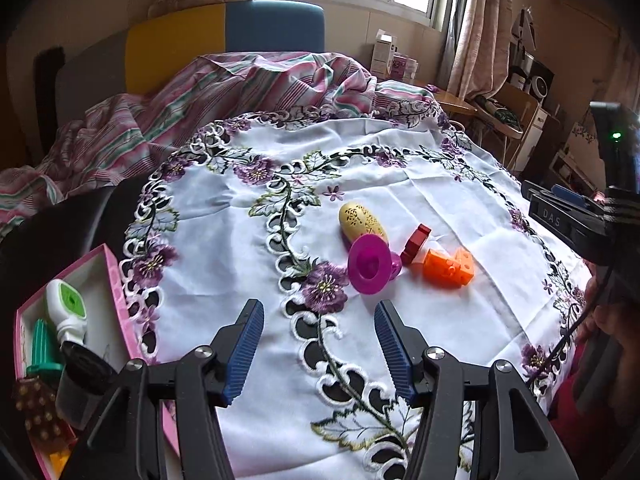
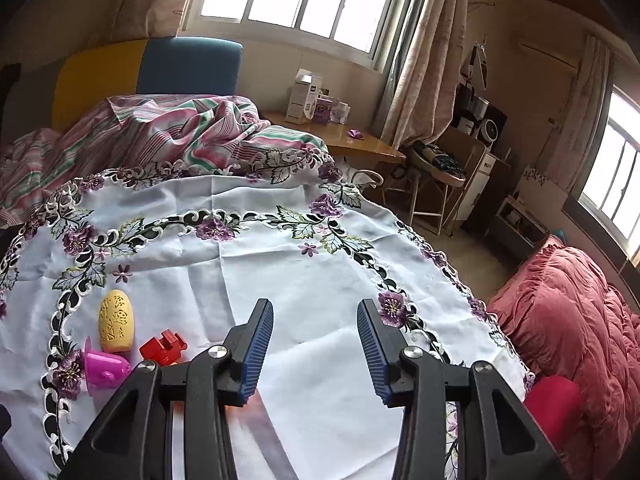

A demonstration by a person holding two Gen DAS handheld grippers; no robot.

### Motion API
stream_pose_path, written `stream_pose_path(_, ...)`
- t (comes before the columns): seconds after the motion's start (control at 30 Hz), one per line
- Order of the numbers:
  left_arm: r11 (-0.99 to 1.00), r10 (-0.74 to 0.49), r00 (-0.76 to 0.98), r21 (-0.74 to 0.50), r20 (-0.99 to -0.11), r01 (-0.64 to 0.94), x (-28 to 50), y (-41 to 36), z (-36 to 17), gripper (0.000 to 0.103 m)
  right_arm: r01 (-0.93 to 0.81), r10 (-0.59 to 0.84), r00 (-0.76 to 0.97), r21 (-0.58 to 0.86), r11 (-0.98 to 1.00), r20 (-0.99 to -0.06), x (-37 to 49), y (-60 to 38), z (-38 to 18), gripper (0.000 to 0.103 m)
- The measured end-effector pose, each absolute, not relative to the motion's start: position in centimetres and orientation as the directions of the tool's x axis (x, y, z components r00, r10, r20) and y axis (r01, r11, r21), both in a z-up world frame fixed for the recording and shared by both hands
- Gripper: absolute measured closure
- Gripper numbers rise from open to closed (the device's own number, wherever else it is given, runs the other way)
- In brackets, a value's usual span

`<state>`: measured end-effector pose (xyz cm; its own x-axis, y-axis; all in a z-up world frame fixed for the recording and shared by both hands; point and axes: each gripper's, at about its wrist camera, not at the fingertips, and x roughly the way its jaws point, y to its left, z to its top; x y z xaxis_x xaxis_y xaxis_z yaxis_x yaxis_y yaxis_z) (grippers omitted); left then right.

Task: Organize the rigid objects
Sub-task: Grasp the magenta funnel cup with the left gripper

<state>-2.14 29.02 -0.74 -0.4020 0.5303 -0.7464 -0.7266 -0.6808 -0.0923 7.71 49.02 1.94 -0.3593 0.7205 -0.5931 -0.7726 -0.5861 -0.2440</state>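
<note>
Four small toys lie together on the embroidered white cloth [image 1: 248,264]: a yellow perforated egg [image 1: 362,222], a magenta cup [image 1: 370,264] on its side, a red block [image 1: 416,242] and an orange cube [image 1: 448,266]. My left gripper [image 1: 319,306] is open and empty, just short of the magenta cup. My right gripper [image 2: 315,306] is also open, with only bare cloth between its fingers. In its view the egg [image 2: 116,322], cup [image 2: 104,370] and red block [image 2: 164,346] sit to the lower left. Its left finger hides the orange cube.
A pink box [image 1: 116,280] at the cloth's left edge holds a white and green thermometer [image 1: 68,308], a green piece [image 1: 42,344] and a black cup [image 1: 82,372]. Striped bedding [image 1: 240,84] is heaped behind. A red quilt [image 2: 568,320] lies to the right, past the cloth's edge.
</note>
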Motion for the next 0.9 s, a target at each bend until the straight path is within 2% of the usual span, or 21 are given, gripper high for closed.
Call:
stream_pose_path(0.6,-0.665,0.51,-0.379,-0.074,-0.772,-0.744,-4.7,33.7,-2.3,0.044,-0.803,0.678,-0.368,-0.151,-0.577,-0.636,8.7,50.6,1.7,0.059)
stream_pose_path(0.9,-0.667,0.513,-0.362,-0.096,-0.778,-0.739,-6.1,34.7,-2.9,0.039,-0.795,0.651,-0.376,-0.132,-0.592,-0.659,8.4,50.9,1.4,0.059)
